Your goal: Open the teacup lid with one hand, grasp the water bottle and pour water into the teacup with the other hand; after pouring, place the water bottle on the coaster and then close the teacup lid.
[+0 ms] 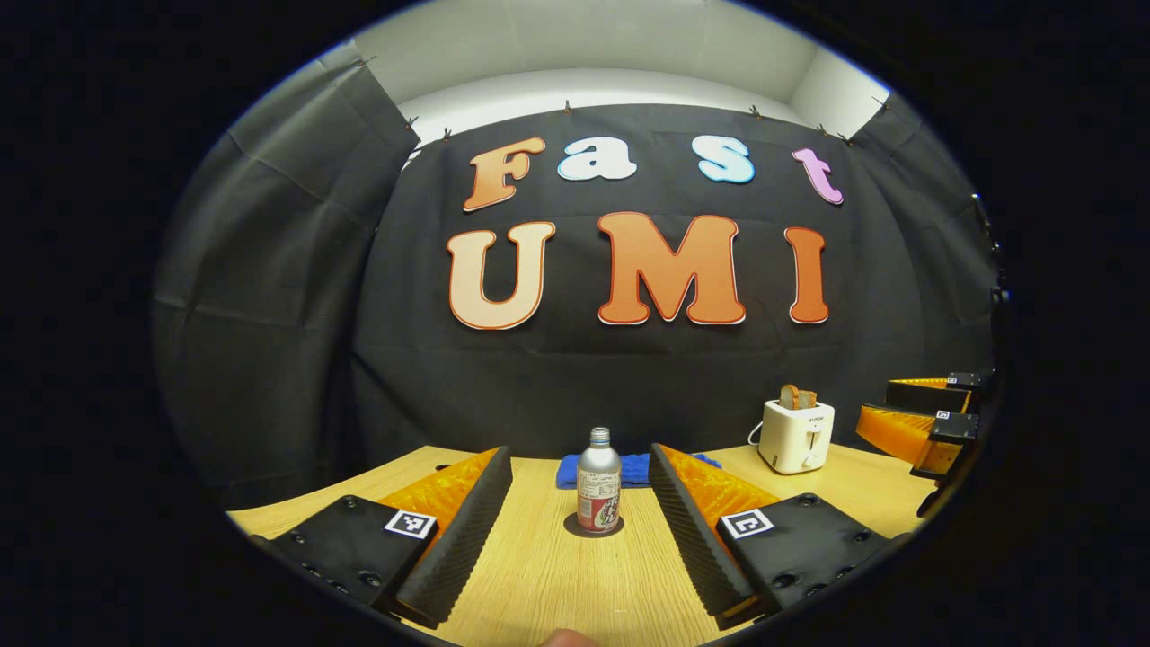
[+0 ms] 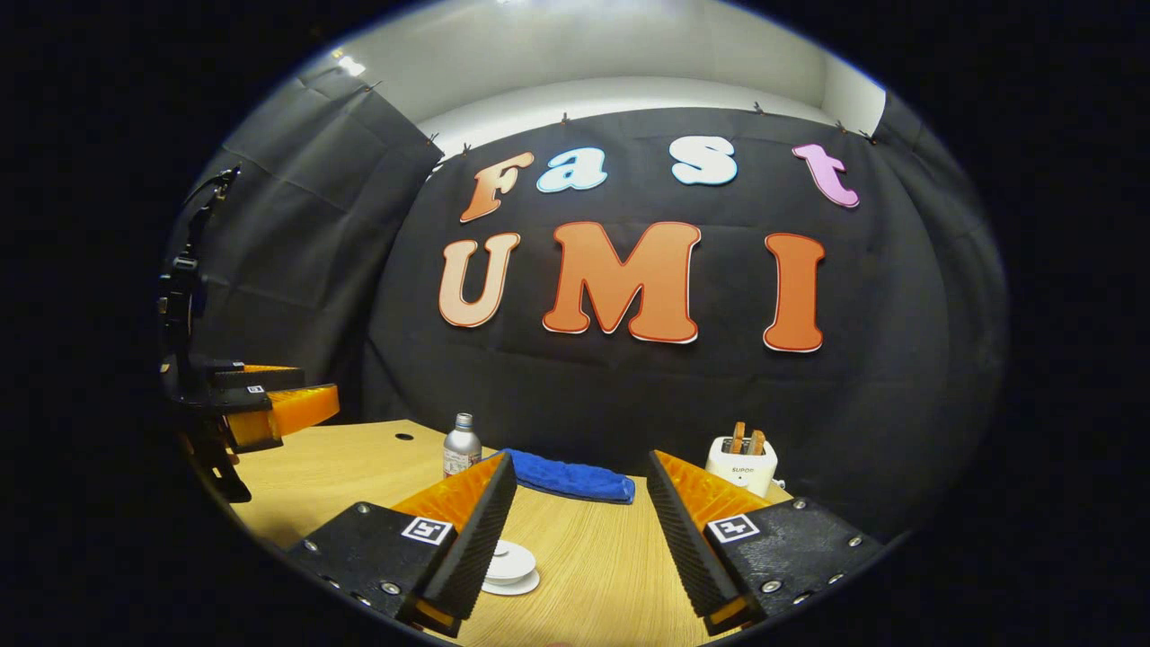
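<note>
We hold the left gripper (image 1: 579, 503) wide open, the upright bottle (image 1: 599, 485) dead ahead between its fingers on the coaster (image 1: 575, 527). Our right gripper (image 2: 575, 521), also wide, hovers with the lidded teacup (image 2: 509, 564) just inside its left finger.

One bottle (image 1: 599, 491), one toaster (image 1: 796, 435), one cloth (image 2: 568, 477)

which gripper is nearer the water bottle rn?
Left. The left gripper is open and lined up on the water bottle, which stands just ahead between its fingers. The right gripper is off to the side, over the teacup.
</note>
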The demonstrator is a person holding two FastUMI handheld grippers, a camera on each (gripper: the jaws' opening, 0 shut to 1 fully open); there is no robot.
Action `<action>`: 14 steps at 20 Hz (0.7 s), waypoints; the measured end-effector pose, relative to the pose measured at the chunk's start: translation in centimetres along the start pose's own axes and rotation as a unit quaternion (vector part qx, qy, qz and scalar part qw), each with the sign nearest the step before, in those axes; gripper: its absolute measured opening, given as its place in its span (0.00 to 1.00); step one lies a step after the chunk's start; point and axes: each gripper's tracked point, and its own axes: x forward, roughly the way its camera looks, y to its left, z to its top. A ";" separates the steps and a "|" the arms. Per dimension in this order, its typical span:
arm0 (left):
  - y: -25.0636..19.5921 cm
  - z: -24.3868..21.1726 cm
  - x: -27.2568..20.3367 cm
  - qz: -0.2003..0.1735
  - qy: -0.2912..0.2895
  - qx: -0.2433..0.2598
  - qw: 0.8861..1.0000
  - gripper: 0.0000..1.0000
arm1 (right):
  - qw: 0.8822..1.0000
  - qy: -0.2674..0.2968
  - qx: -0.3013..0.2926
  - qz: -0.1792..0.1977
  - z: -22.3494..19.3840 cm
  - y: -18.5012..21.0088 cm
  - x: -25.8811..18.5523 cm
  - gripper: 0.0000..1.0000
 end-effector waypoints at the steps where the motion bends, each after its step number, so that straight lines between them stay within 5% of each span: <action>1: 0.1 0.1 -0.3 0.002 0.000 0.003 1.000 0.99 | 1.000 -0.001 0.002 -0.002 0.2 -0.1 -0.2 0.88; 14: 0.5 1.0 -0.7 0.002 -0.010 -0.011 1.000 0.99 | 1.000 -0.001 -0.009 -0.026 1.0 -1.8 0.1 0.93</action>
